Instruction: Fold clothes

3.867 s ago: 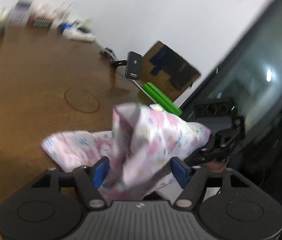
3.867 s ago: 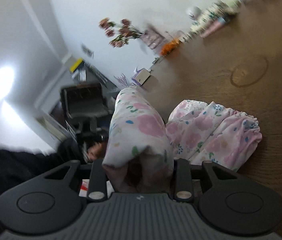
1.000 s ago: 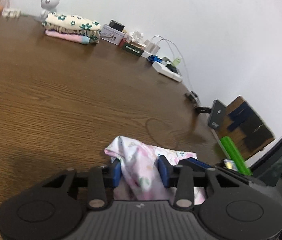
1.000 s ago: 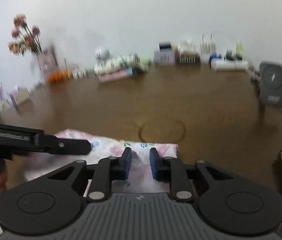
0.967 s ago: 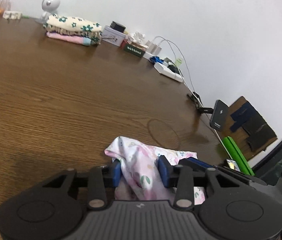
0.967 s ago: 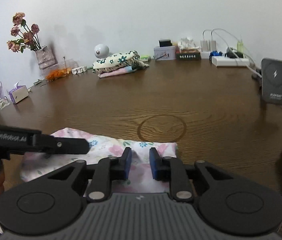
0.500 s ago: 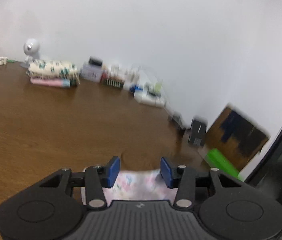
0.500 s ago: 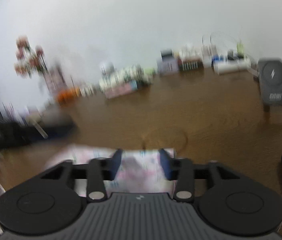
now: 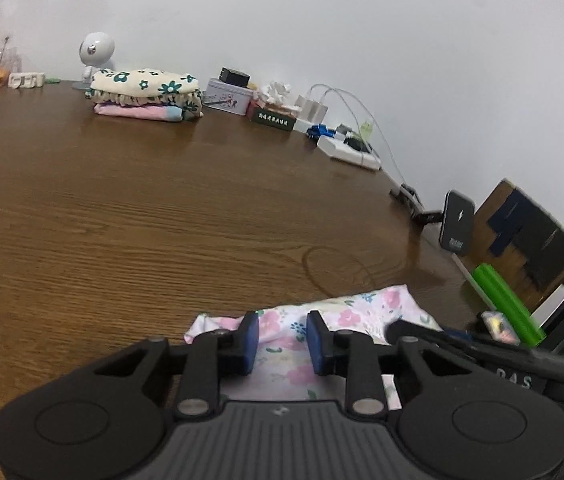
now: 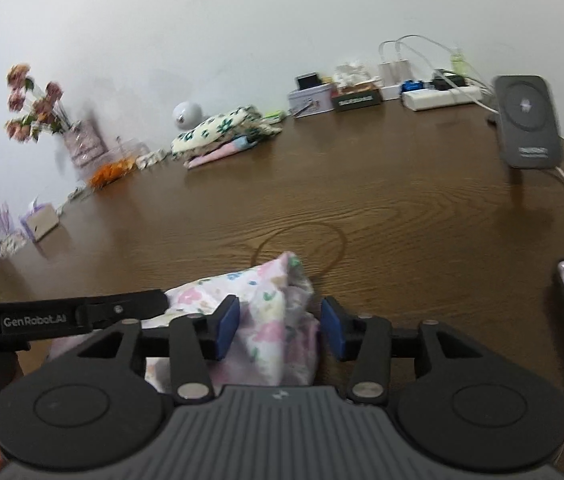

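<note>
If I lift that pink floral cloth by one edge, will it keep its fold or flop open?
The pink floral cloth will probably flop: it looks thin and already bunches up between the right hand-held gripper fingers. It likely weighs little. On the smooth wooden table it may slide when pushed.

This looks like a room in a home. A wide wooden table (image 9: 130, 208) stands against a plain white wall (image 9: 322, 20), with folded clothes (image 9: 146, 94), a vase of flowers (image 10: 38, 120), a tissue box (image 10: 42, 220), a power strip (image 9: 348, 150) with chargers and a phone stand (image 10: 528, 120) along its back.
</note>
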Tool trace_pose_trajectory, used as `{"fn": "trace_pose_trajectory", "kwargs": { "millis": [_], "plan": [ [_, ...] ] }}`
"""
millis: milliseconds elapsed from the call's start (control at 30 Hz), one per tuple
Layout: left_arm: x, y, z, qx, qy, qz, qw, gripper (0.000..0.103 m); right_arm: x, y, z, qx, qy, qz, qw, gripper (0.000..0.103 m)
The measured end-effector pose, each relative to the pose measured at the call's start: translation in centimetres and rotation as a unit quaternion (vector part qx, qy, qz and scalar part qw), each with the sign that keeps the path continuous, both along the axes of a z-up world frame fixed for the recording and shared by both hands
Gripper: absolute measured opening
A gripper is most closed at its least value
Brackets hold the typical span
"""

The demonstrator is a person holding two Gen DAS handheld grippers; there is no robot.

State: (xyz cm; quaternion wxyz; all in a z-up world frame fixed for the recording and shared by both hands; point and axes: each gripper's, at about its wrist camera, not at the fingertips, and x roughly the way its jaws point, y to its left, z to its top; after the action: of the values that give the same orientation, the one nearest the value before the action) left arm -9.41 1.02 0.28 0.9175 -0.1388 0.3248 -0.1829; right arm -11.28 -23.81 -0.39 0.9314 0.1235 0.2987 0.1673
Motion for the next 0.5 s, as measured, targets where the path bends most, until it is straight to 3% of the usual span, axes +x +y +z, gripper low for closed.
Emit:
{"fn": "trace_pose_trajectory", "kwargs": {
  "millis": [100,167,267,367,467,500],
  "plan": [
    [-1.1,1.4,1.2,-0.024,-0.014,-0.012,0.9996,0.046,-0.4,-0.7,-0.2,0.027,0.005,0.003,1.000,0.049],
    [-1.8,2.2,1.9,-0.024,-0.017,-0.024,0.9993,0.051,-0.6,-1.2,-0.4,0.045,0.009,0.005,0.999,0.049],
    [-2.7,3.1,2.0,-0.032,0.005,-0.026,0.9991,0.060,-1.0,-1.9,-0.6,0.072,0.014,0.008,0.997,0.049],
    [-3.3,3.5,1.2,-0.067,0.030,-0.039,0.9966,0.071,-1.4,-2.6,-0.8,0.100,0.020,0.011,0.995,0.048],
    [-3.9,2.6,0.4,-0.062,0.024,-0.049,0.9966,0.073,-1.5,-3.1,-1.1,0.122,0.029,0.013,0.992,0.034],
    [-3.9,2.0,0.3,-0.039,0.023,-0.043,0.9980,0.073,-1.5,-3.1,-1.3,0.125,0.035,0.013,0.991,0.028]
  ]
}}
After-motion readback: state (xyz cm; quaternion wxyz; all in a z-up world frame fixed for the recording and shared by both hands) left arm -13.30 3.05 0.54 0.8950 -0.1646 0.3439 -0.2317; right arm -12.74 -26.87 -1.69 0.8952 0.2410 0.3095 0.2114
